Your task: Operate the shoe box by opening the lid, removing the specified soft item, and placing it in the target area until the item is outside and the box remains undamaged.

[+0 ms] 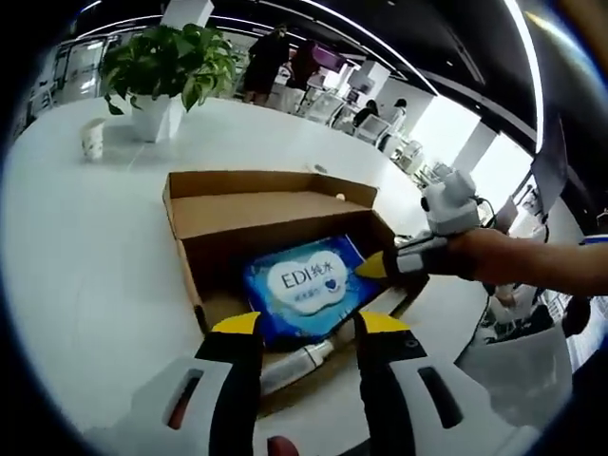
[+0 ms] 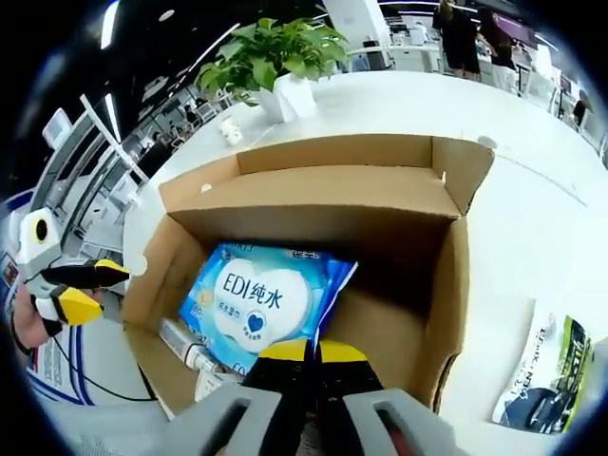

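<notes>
Corrugated cardboard box [image 2: 418, 247] open, glossy blue wipes pack [image 2: 261, 296] inside, left claw [image 1: 309, 328] spread empty, right claw [image 2: 312, 353] seemingly closed.

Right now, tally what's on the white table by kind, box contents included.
Open brown cardboard shoe box: 1
Blue soft wipes pack with white cloud label: 1
Slim white tube lying in the box: 1
Green potted plant in white pot: 1
Small white cup: 1
Printed leaflet with dark picture: 1
Total: 6
</notes>
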{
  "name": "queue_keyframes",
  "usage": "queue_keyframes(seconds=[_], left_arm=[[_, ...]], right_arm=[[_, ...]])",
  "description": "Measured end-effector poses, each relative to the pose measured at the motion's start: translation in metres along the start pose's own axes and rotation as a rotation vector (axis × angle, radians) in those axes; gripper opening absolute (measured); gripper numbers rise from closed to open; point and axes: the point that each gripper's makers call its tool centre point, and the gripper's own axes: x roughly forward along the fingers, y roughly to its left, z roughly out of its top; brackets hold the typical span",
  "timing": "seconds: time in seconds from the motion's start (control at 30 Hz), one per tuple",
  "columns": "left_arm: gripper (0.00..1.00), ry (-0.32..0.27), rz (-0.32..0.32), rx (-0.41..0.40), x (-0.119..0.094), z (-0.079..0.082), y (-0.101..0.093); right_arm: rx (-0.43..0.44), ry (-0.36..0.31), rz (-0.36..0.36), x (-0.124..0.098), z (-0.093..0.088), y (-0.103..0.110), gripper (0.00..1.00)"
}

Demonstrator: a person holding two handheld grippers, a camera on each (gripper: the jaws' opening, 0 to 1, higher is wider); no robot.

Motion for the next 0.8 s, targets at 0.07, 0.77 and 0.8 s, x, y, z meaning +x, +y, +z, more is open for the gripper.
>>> queue_keyframes(seconds=[0.07, 0.77, 0.8], left_arm=[[0.39, 0.015, 0.011, 0.0, 0.007, 0.001, 0.0], [0.3, 0.285, 0.19, 0.003, 0.067, -0.035, 0.037], [0.28, 0.296, 0.194, -0.006, 0.068, -0.038, 0.038]], right_arm=[[0.002, 0.0, 0.002, 0.0, 0.0, 0.0, 0.0], [-0.005, -0.027, 0.027, -0.016, -0.006, 0.02, 0.0], [-0.008, -0.027, 0.027, -0.017, -0.006, 0.02, 0.0]])
